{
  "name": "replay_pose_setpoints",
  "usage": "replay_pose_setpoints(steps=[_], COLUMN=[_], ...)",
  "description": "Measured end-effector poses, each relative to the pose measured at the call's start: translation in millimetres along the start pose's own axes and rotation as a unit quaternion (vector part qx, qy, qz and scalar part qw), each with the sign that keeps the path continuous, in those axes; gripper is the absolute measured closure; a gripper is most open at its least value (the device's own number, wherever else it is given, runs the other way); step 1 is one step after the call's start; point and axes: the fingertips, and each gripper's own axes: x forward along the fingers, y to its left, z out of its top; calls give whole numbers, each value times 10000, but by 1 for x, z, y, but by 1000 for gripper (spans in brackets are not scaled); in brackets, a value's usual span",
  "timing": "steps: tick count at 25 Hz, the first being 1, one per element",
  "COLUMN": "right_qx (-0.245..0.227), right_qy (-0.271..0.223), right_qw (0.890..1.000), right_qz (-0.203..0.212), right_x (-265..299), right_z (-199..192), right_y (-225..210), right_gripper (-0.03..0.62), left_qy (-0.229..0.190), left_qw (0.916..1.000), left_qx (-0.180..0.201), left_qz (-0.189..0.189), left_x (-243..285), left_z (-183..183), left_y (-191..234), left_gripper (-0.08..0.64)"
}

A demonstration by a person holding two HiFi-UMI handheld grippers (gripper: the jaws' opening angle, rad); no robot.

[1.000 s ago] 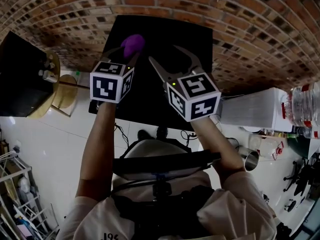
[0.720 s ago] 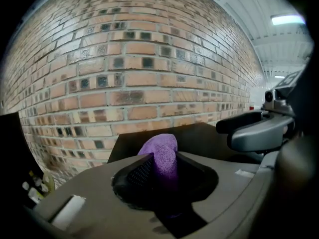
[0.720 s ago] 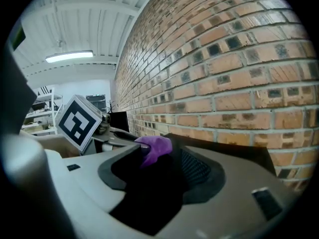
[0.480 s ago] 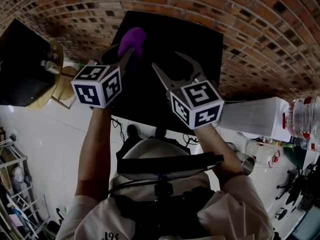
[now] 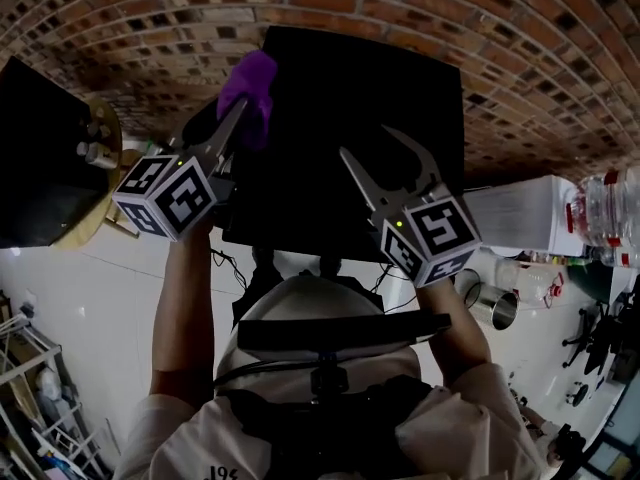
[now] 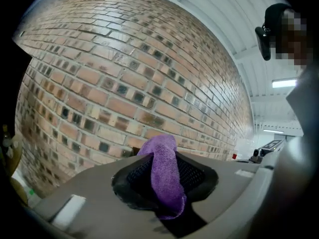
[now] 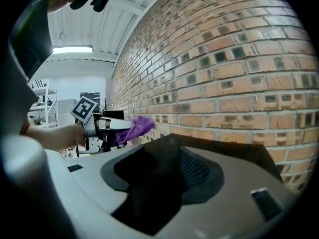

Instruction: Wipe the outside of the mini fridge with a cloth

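Note:
The mini fridge [image 5: 330, 158] is a black box against the brick wall, seen from above in the head view. My left gripper [image 5: 230, 108] is shut on a purple cloth [image 5: 250, 83], which it holds at the fridge's upper left corner. Its jaws have just been closing with the cloth between them. In the left gripper view the cloth [image 6: 164, 176] hangs folded between the pads. My right gripper [image 5: 368, 144] hovers over the fridge top, open. Its jaws have just been closing with nothing between them. The right gripper view shows the fridge top [image 7: 224, 151] and, beyond it, the cloth [image 7: 134, 127].
The brick wall [image 5: 500, 58] stands right behind the fridge. A round wooden table [image 5: 100, 168] with small bottles and a black box [image 5: 40, 158] are at the left. At the right are a white box [image 5: 520, 218], a water bottle [image 5: 610, 218] and a metal cup [image 5: 490, 303].
My left gripper has risen toward the fridge's upper left corner with the cloth and rolled over. My right gripper has slid right and nearer, its jaws a little narrower.

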Motion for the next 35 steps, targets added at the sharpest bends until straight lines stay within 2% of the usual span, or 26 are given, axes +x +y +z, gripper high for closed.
replay_pose_setpoints(steps=[5, 8, 13, 14, 15, 17, 22, 28, 35], right_qx=[57, 39, 86, 110, 140, 227, 388, 412, 377], right_qy=[83, 68, -31, -65, -100, -159, -243, -211, -196], right_qw=[9989, 9974, 9964, 9963, 9961, 9957, 9943, 9947, 9956], right_qz=[-464, -722, -843, -855, -866, -884, -968, -914, -834], right_x=[11, 22, 50, 55, 58, 63, 64, 67, 68], right_z=[-4, 0, 6, 7, 8, 10, 13, 14, 17], right_y=[10, 15, 24, 25, 26, 26, 17, 10, 12], right_gripper=[376, 376, 376, 384, 422, 425, 425, 425, 425], left_qy=[-49, -77, -241, -251, -253, -232, -207, -368, -335], left_qw=[9989, 9973, 9922, 9908, 9892, 9865, 9825, 9815, 9750], left_qx=[-91, -301, -829, -934, -1032, -1186, -1406, -1551, -1826], left_qz=[-452, -671, -893, -951, -1010, -1109, -1207, -1061, -1224], left_x=[2, 9, 23, 27, 30, 38, 58, 79, 110], left_z=[11, 11, 7, 5, 3, -2, -11, -16, -30], left_y=[32, 50, 83, 88, 91, 95, 98, 108, 114], left_gripper=[454, 454, 454, 454, 454, 454, 453, 453, 451])
